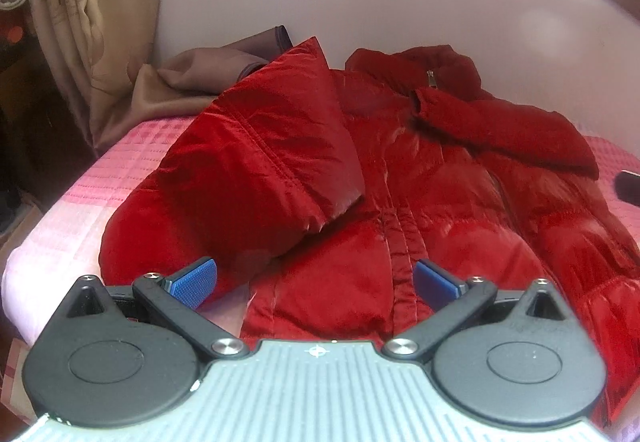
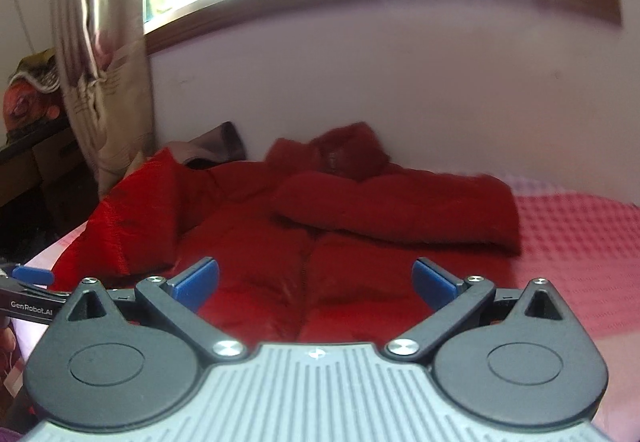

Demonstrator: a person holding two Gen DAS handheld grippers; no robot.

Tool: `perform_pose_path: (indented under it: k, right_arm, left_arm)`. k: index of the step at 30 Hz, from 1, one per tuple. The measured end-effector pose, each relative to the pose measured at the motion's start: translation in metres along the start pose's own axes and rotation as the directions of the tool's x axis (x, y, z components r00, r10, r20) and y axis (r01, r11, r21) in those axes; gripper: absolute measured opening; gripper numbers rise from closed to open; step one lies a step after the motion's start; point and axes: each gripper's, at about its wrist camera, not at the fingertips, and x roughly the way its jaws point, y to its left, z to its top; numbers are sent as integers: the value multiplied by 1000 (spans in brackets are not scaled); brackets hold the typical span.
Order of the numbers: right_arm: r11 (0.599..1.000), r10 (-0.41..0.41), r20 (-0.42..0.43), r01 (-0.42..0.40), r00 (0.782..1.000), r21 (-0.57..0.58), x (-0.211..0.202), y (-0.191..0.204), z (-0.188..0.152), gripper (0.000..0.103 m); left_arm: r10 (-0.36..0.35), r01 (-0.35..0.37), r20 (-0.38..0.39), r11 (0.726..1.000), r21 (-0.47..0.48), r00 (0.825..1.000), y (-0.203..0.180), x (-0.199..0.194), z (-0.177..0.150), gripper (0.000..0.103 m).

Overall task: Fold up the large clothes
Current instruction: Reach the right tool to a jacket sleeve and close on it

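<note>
A big red puffy jacket [image 1: 400,210] lies spread out on a pink bed cover [image 1: 132,158], right in front of both grippers. Both sleeves are already folded in over the front. One sleeve [image 1: 264,162] lies ahead and to the left of the left gripper [image 1: 316,278]. The other sleeve [image 1: 508,130] lies across the chest, farther ahead and to the right. The collar [image 1: 416,66], with a little zipper pull [image 1: 431,79], is at the far end by the wall.

The jacket looks soft and puffy, so it will likely squash when squeezed and puff back up. Its cloth is shiny and looks slippery, so a small pinch could slide off. It is probably light for its size, but floppy. A good place to grab seems to be the bottom hem, just under the grippers, taking a thick bunch at each side and lifting it toward the collar.

The left gripper is wide open and holds nothing. The right gripper [image 2: 316,278] is wide open too, and hangs over the bottom of the jacket [image 2: 320,266], with nothing between its blue pads [image 2: 196,282].

A brown cloth [image 1: 188,82] lies beyond the jacket to the left, near a curtain [image 1: 80,22].
</note>
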Motion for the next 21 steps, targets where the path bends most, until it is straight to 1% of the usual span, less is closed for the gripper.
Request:
perform_pose_path:
  k: [5, 8, 11, 14, 17, 20, 21]
  right_arm:
    - [1000, 16, -11, -17, 1000, -26, 24, 12, 7, 103]
    - [998, -6, -25, 4, 1000, -70, 50, 18, 13, 103]
    - [989, -44, -24, 40, 999, -141, 86, 25, 21, 103]
    - [970, -96, -8, 92, 995, -225, 128, 30, 27, 103]
    - [944, -140, -15, 129, 990, -305, 172, 36, 32, 103]
    - [904, -194, -25, 169, 981, -392, 209, 45, 31, 103]
    - [889, -209, -47, 169, 977, -426, 221, 49, 29, 103]
  left_arm:
    - [6, -6, -4, 1000, 1, 1000, -3, 7, 3, 103]
    - [4, -4, -6, 1000, 5, 1000, -5, 11, 4, 103]
    - [-11, 11, -5, 1000, 7, 1000, -6, 12, 3, 103]
    - [-25, 25, -4, 1000, 15, 1000, -8, 12, 1, 103]
    - [-33, 34, -6, 999, 24, 999, -8, 13, -1, 103]
    - [-31, 32, -7, 999, 30, 999, -7, 16, -2, 103]
    - [-30, 31, -9, 999, 33, 1000, -7, 17, -2, 103]
